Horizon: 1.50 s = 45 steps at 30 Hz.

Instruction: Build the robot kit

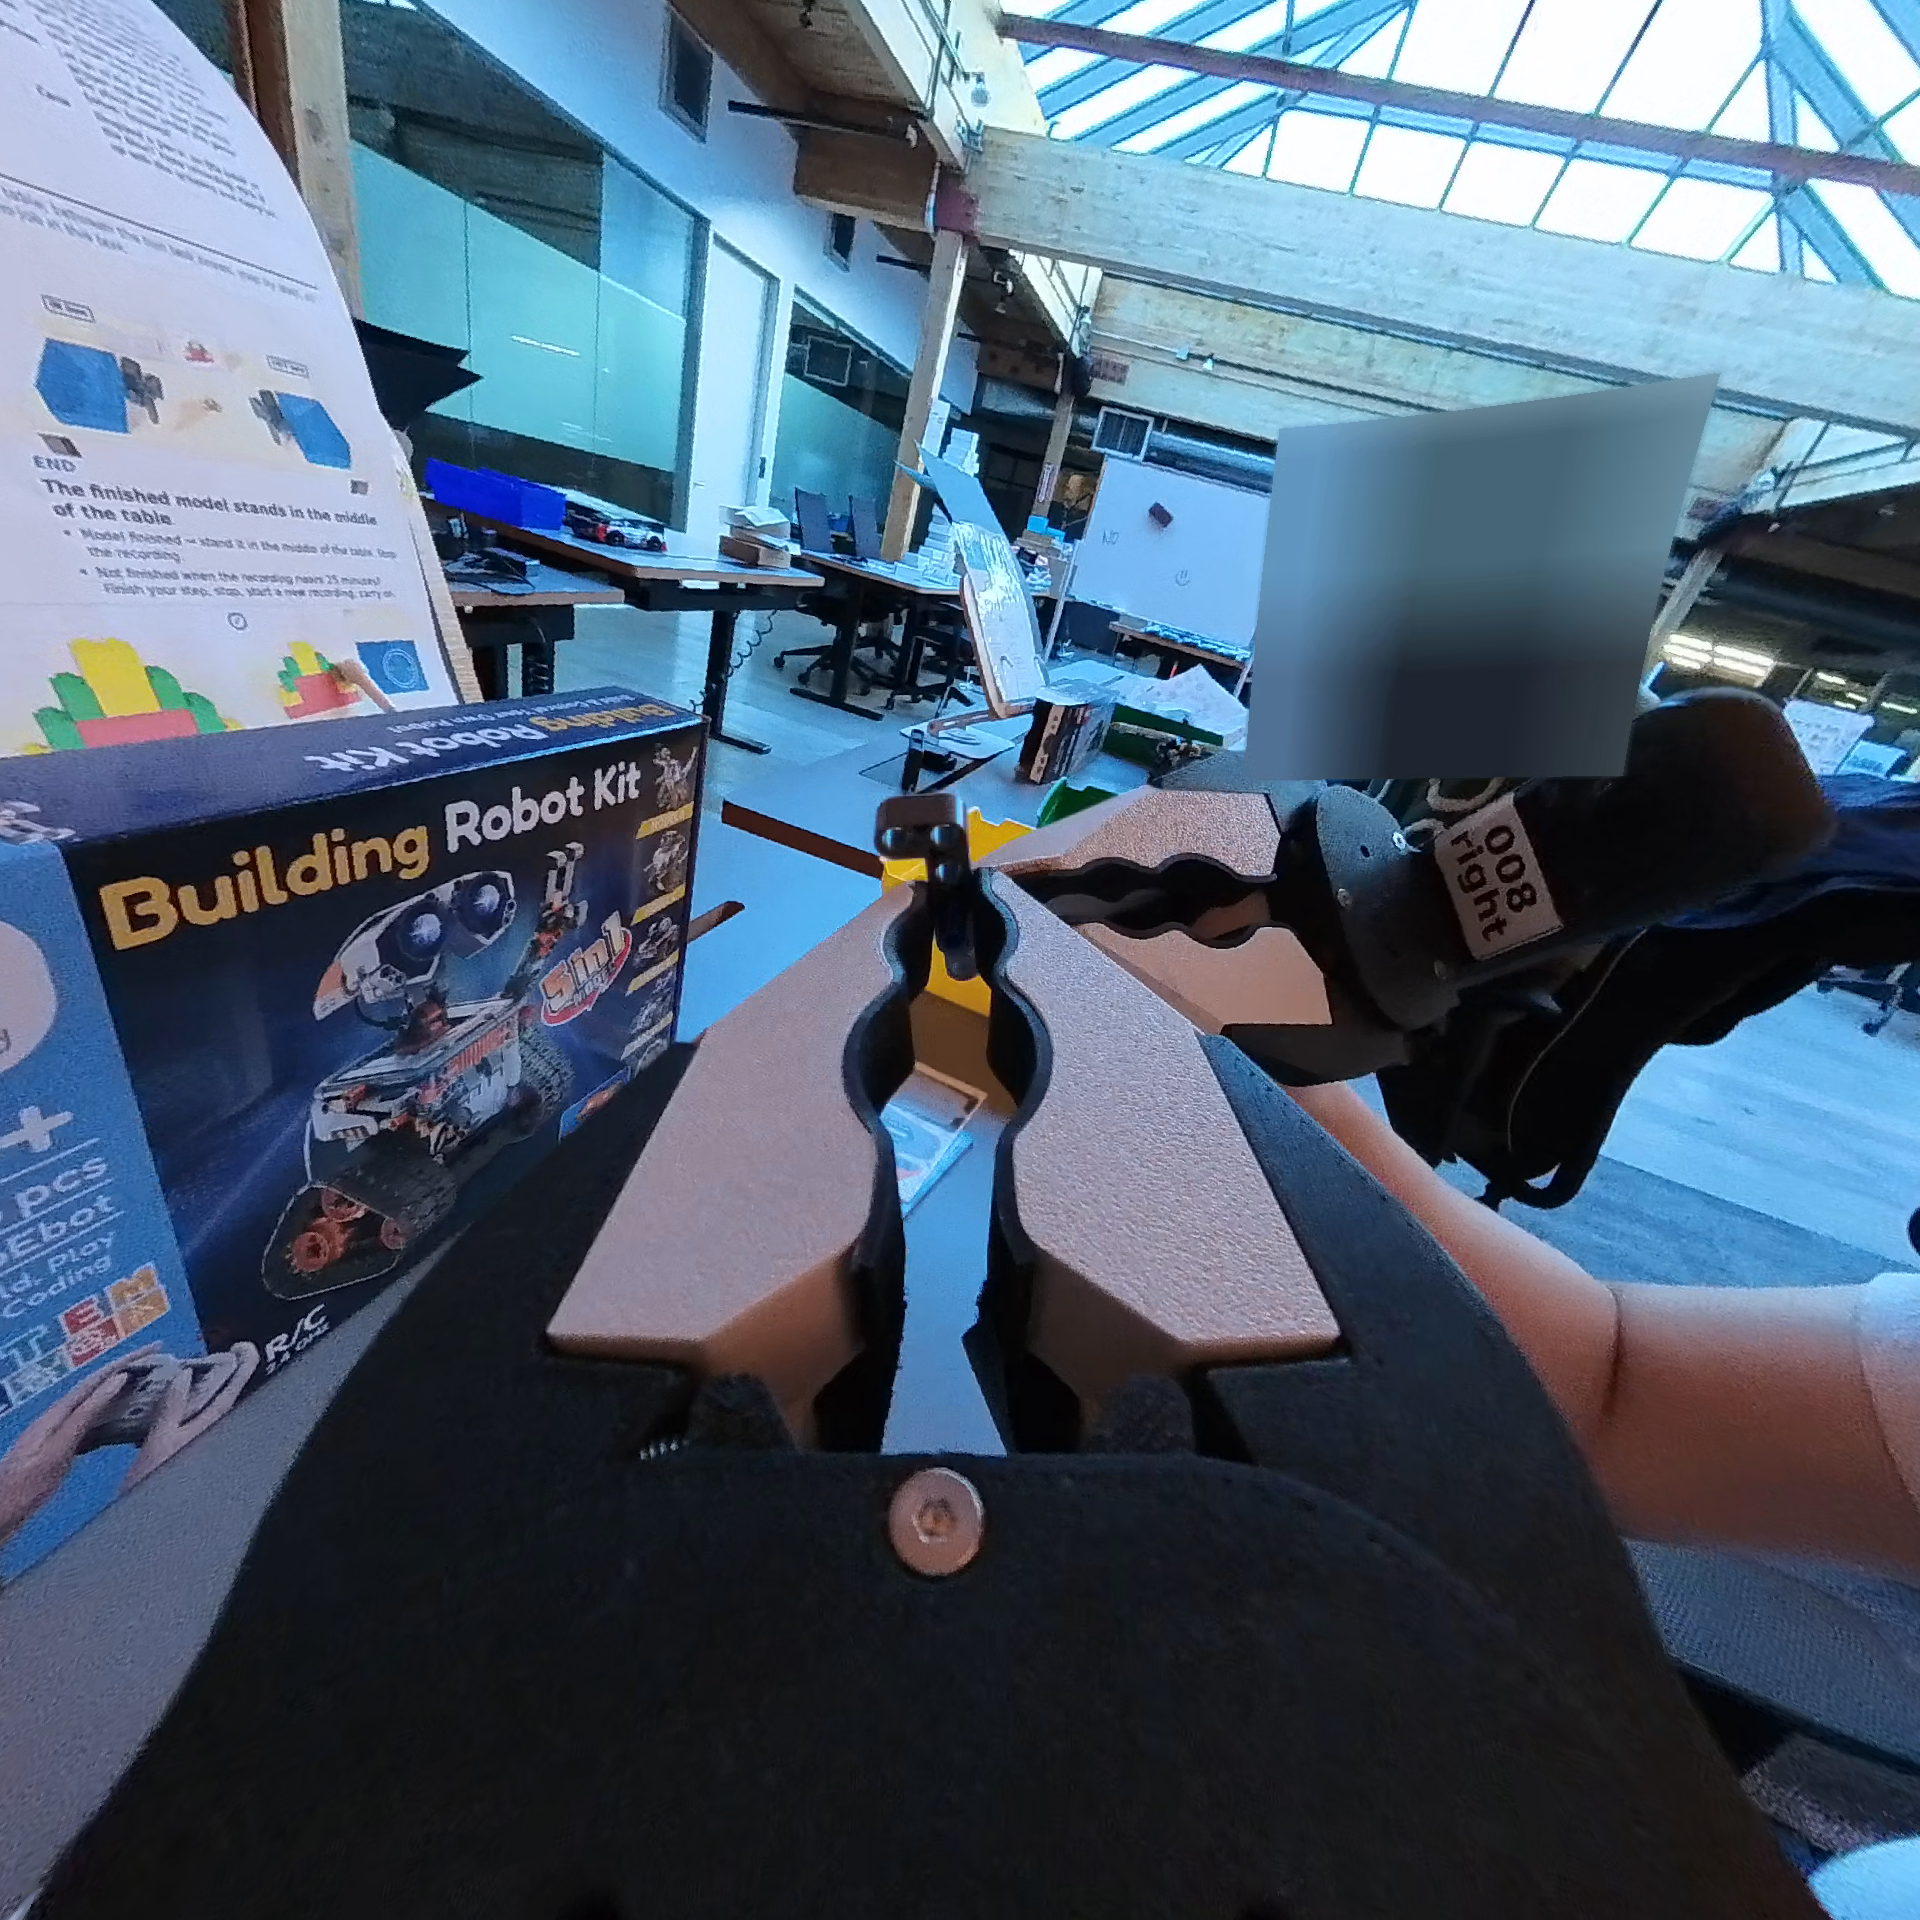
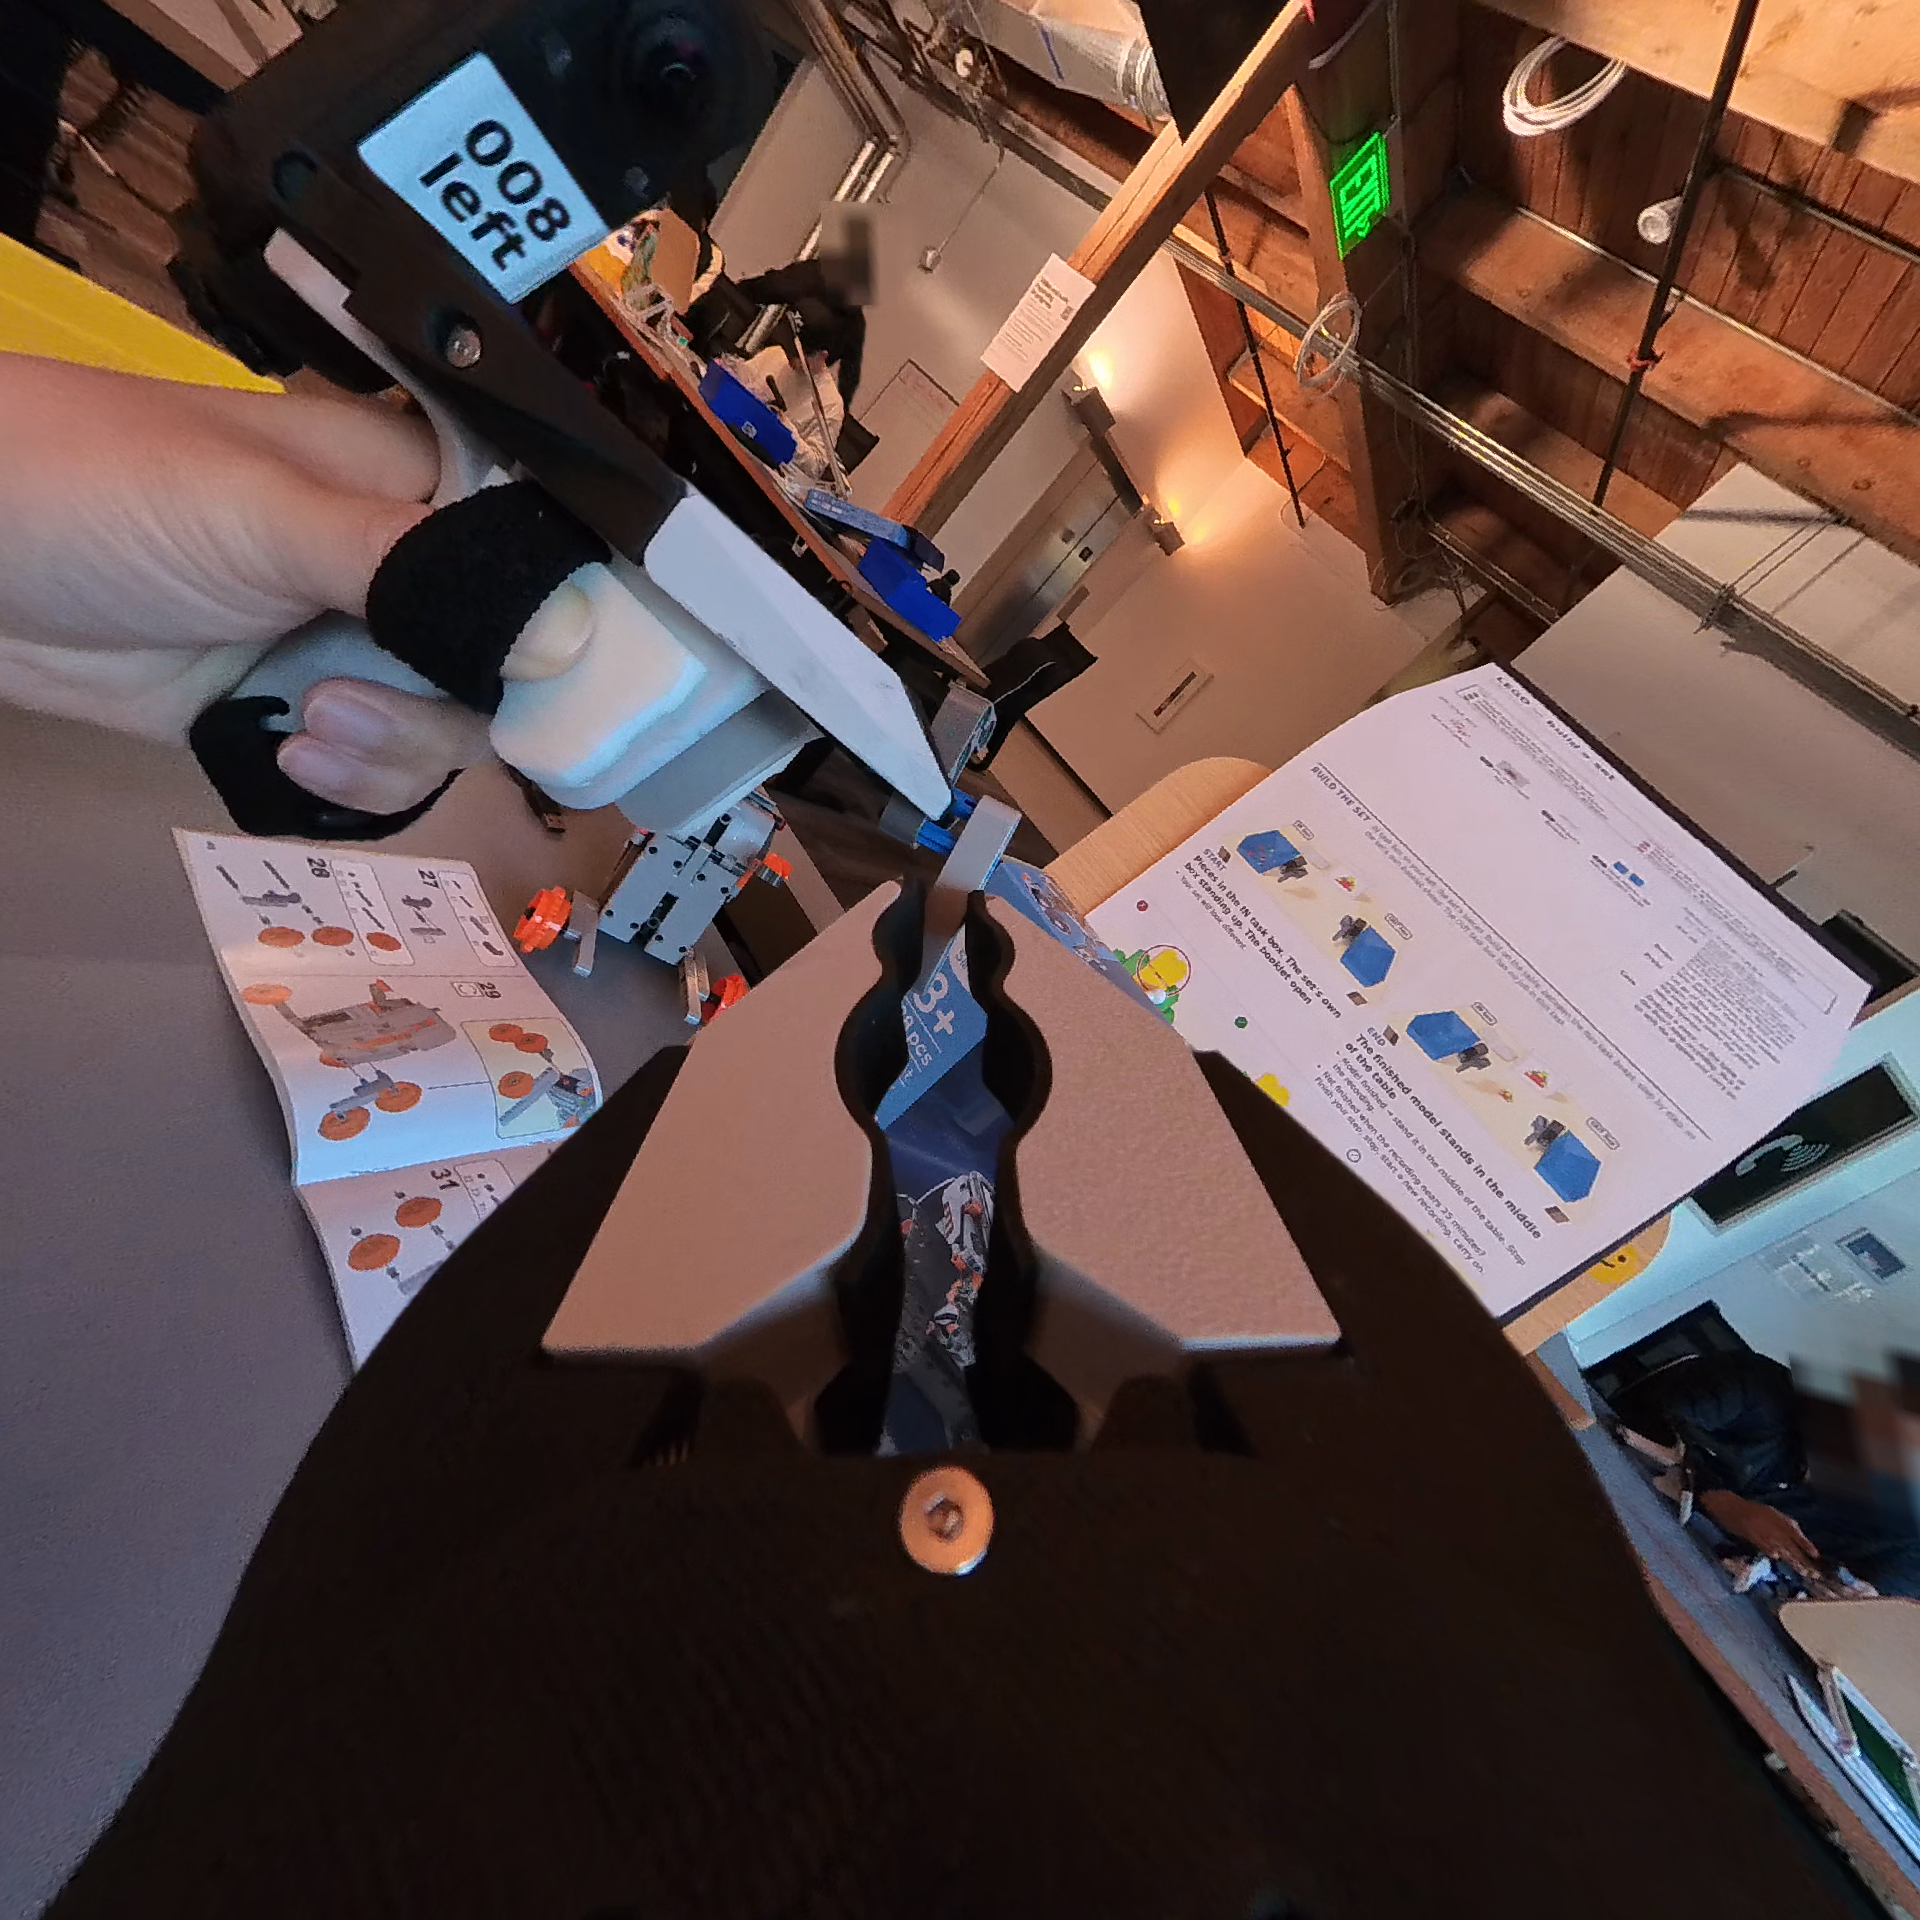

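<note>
My left gripper [image 1: 945, 906] is shut on a small black building piece [image 1: 928, 837] with a blue pin, held up in the air. My right gripper [image 2: 940, 912] is shut on a small grey beam [image 2: 985, 860]. The two gripper tips meet. In the right wrist view the grey beam touches the blue pin [image 2: 938, 834] at the tip of the left gripper [image 2: 933, 808]. In the left wrist view the right gripper [image 1: 1013, 871] comes in from the right beside the black piece. A partly built grey and orange model [image 2: 675, 896] lies on the table below.
A blue robot kit box [image 1: 395, 977] stands at the left, with a printed instruction sheet [image 1: 177, 436] propped behind it. An open building booklet [image 2: 384, 1039] lies on the grey table [image 2: 125, 1195]. A yellow bin [image 1: 951, 982] sits behind the fingers. Desks stand farther off. My left and right fingertips are right by each other.
</note>
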Available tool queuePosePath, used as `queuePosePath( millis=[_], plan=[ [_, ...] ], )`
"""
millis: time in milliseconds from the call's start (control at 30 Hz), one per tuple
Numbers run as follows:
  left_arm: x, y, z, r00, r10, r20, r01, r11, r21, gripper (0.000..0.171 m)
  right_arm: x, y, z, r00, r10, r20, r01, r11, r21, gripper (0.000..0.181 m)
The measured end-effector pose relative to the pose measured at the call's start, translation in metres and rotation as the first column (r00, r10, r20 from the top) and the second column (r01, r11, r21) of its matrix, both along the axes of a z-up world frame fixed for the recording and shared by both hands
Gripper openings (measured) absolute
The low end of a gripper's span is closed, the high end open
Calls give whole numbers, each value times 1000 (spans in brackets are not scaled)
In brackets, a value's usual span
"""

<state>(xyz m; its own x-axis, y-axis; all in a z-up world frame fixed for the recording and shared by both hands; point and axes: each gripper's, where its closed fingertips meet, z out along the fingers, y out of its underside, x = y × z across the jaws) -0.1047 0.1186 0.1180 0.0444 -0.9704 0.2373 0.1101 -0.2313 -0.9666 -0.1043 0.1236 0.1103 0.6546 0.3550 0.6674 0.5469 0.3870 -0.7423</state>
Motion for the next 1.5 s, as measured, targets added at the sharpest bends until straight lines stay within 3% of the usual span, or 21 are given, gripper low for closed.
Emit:
queuePosePath(
  millis=[400,1233,1500],
  plan=[
    [10,-9,-13,995,-55,-85,54,998,-13,4,9,-9,-11,990,46,134,-40,998,-48,5],
    [3,6,-9,1000,-24,-11,23,995,-100,4,3,8,-3,998,-7,-69,9,1000,21,6],
    [1,-2,-5,999,-49,-21,48,998,-36,4,1,0,1,1000,-3,10,3,999,53,6]
  ],
)
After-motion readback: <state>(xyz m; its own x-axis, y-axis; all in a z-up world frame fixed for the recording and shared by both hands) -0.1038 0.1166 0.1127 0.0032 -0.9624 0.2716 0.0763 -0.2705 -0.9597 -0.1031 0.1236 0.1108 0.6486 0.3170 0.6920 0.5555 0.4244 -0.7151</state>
